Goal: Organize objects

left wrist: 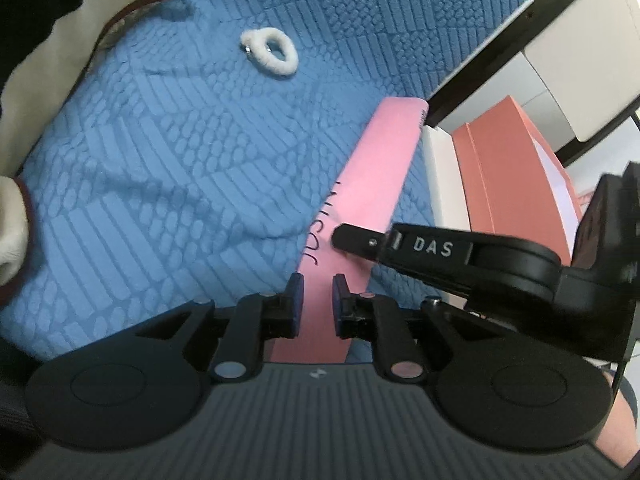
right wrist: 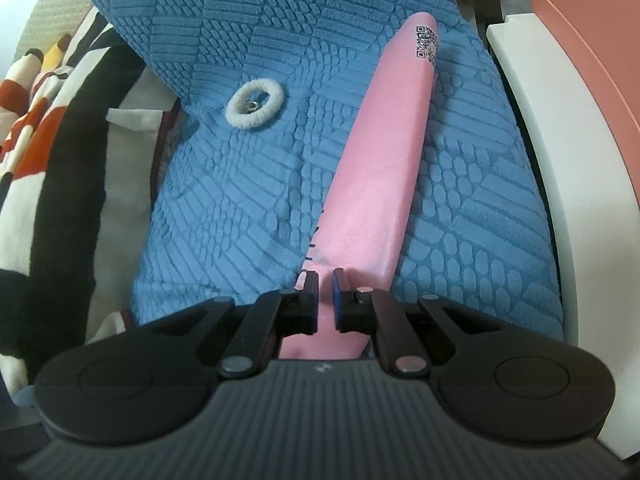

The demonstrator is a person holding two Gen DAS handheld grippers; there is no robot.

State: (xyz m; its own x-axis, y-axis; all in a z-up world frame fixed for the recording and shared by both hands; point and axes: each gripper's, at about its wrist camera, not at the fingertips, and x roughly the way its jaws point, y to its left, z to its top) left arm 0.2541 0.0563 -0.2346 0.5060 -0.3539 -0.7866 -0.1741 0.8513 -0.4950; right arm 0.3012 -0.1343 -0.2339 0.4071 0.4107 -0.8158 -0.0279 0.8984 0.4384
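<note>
A long flat pink package [left wrist: 376, 184] with black lettering lies on a blue textured cushion [left wrist: 168, 168]. My left gripper [left wrist: 318, 280] is shut on its near end. The right gripper's finger [left wrist: 360, 240] reaches in from the right onto the same package. In the right wrist view the pink package [right wrist: 388, 152] runs away from me, with a QR code at its far end, over the blue cushion [right wrist: 248, 184]. My right gripper [right wrist: 326, 276] is shut on its near end. A white fabric ring [left wrist: 272, 51] lies on the cushion, also seen in the right wrist view [right wrist: 256, 104].
A white panel [right wrist: 532, 132] and salmon boxes [left wrist: 508, 168] stand at the right. A black frame bar [left wrist: 516, 32] runs behind the cushion. Cream fabric [left wrist: 48, 60] lies at the left, and striped and patterned fabric [right wrist: 52, 128] beside the cushion.
</note>
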